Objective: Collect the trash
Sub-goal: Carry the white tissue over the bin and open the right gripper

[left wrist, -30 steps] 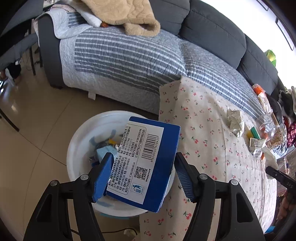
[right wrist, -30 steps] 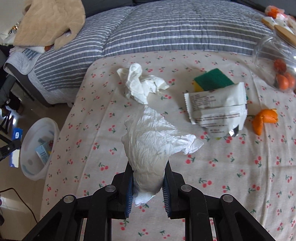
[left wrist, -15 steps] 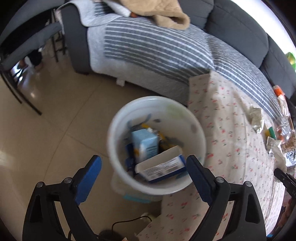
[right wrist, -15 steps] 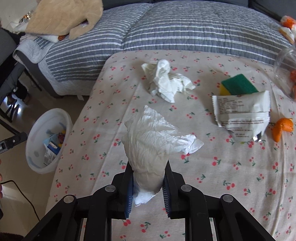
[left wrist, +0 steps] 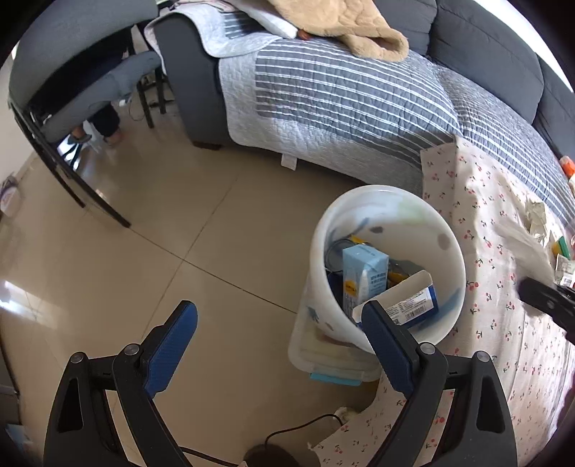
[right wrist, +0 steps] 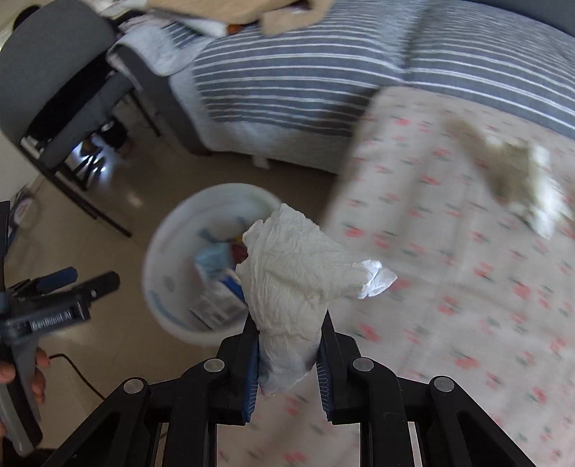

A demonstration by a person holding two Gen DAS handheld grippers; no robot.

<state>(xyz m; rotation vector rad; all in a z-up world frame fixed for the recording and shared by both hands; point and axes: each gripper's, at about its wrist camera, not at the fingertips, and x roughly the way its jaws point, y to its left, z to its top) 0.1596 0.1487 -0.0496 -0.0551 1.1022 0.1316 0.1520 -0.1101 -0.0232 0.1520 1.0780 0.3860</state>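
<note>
My right gripper [right wrist: 289,337] is shut on a crumpled white tissue [right wrist: 298,273] and holds it above the table's left edge, close to the white trash bin [right wrist: 161,258] on the floor. In the left wrist view the bin [left wrist: 445,251] holds a blue-and-white box [left wrist: 406,305], a light blue carton [left wrist: 363,269] and other trash. My left gripper [left wrist: 280,323] is open and empty, left of the bin above the floor. Another crumpled tissue [right wrist: 517,176] lies blurred on the cherry-print tablecloth [right wrist: 449,287].
A sofa with a grey striped cover [left wrist: 341,93] stands behind the bin, with a tan blanket [left wrist: 334,21] on it. A grey chair [left wrist: 72,79] stands at the left. A clear lidded box [left wrist: 323,359] sits under the bin. A black cable [left wrist: 305,424] lies on the floor.
My left gripper opened and dropped the blue box into the bin, then drew back to the left. My right gripper swung left toward the bin with the tissue.
</note>
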